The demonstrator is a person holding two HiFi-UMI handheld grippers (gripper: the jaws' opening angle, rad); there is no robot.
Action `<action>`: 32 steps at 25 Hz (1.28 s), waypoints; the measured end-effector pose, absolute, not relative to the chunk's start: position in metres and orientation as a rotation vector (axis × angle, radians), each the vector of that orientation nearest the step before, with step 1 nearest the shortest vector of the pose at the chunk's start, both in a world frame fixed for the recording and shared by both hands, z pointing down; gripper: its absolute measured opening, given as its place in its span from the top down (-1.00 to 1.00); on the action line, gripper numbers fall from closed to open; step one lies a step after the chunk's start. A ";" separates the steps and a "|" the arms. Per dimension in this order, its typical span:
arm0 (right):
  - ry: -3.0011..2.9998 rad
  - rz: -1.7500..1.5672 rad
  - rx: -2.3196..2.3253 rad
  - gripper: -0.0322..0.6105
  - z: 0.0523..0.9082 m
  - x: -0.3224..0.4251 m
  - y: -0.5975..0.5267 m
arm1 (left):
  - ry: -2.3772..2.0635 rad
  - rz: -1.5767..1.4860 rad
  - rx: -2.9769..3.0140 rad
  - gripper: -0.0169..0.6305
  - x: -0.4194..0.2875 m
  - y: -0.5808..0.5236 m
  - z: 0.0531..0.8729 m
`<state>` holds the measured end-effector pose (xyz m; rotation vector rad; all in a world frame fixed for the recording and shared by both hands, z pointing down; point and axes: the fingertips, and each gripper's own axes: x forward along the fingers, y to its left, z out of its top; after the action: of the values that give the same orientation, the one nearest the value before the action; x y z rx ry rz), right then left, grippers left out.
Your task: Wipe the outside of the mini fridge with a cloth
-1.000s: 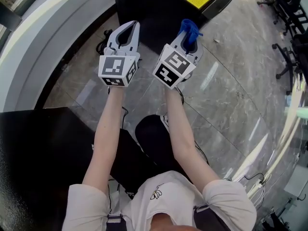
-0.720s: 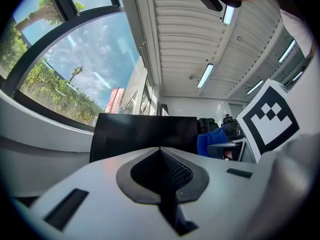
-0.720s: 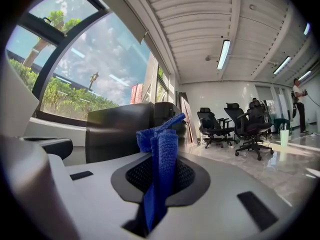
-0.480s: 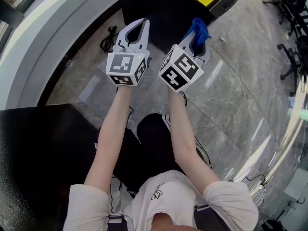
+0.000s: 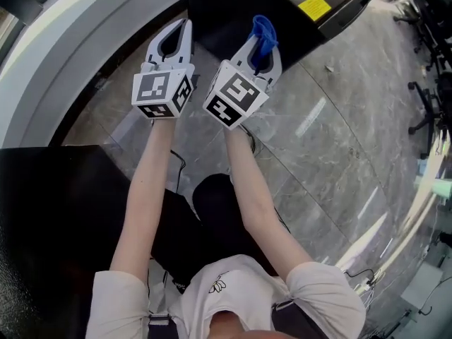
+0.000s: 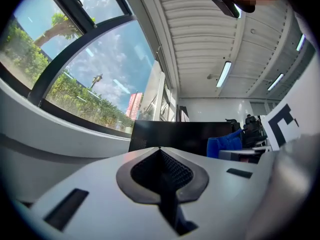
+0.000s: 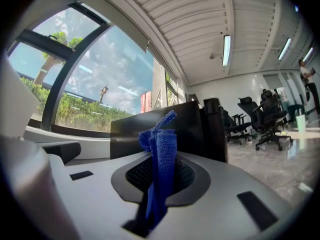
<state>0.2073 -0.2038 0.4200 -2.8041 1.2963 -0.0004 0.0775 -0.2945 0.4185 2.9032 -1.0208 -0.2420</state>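
As the right gripper (image 5: 260,46) pinches a blue cloth (image 5: 263,30) upright between its jaws, the left gripper (image 5: 177,37) hovers just beside it, jaws pressed together on nothing — the black mini fridge (image 5: 227,6) stands on the marble floor (image 5: 339,133) just ahead

ahead: black mini fridge (image 5: 219,6) close, blocking | left: curved white ledge (image 5: 78,34) | right: floor (image 5: 339,133) open toward office chairs (image 7: 270,116)

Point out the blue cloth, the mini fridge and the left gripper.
blue cloth (image 7: 162,154): right gripper view, the folded bunch standing up between the jaws.
mini fridge (image 7: 192,129): right gripper view, its dark side panel.
left gripper (image 6: 160,150): left gripper view, where the closed fingertips meet.
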 end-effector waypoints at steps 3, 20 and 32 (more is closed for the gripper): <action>1.300 -0.057 -2.738 0.71 0.440 0.203 -0.246 | -1.044 -0.147 3.025 0.93 0.076 -0.324 0.434; 1.374 0.080 -2.705 0.71 0.477 0.140 -0.454 | -0.991 -0.388 2.982 0.93 -0.005 -0.408 0.510; 1.454 0.080 -2.707 0.71 0.488 0.142 -0.456 | -1.032 -0.477 2.868 0.93 -0.018 -0.398 0.533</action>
<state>0.1420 -0.4555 0.4885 -2.7067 1.4539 0.0800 -0.0175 -0.3984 0.5333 2.8675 -1.0321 -0.4769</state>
